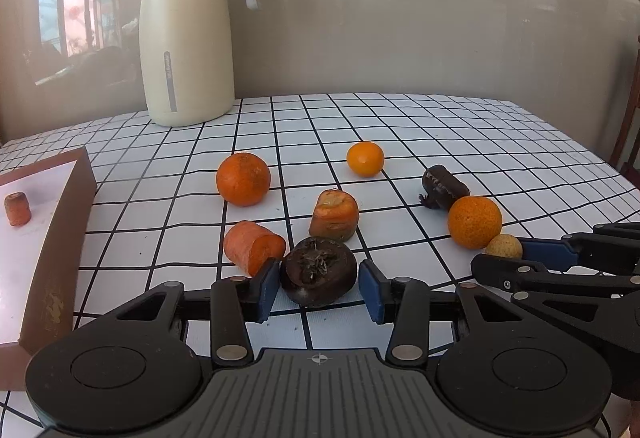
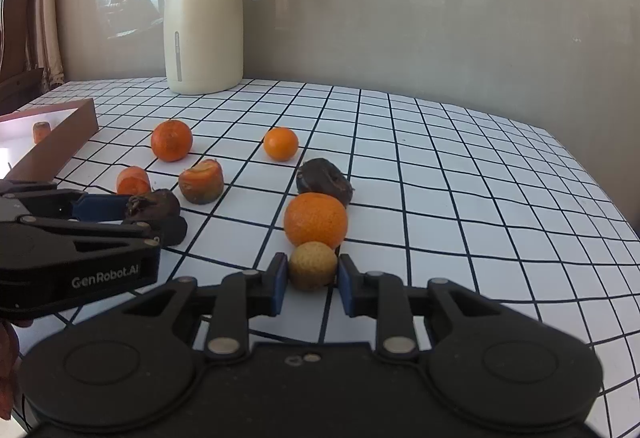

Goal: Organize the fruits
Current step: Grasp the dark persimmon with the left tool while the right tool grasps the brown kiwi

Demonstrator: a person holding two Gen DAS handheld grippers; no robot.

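Where tray [image 1: 60,206] sits left, holds 1 carrot piece [image 1: 17,208], seemingly upright.

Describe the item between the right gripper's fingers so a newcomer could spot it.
Start at the cream jug and come down the checked tablecloth to its near edge. Just before the large orange sits a small yellowish fruit, paler and smaller than every orange.

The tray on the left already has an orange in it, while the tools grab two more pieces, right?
Not quite: the tray holds a carrot piece, not an orange, as the left wrist view shows. The left tool and right tool do each flank a piece.
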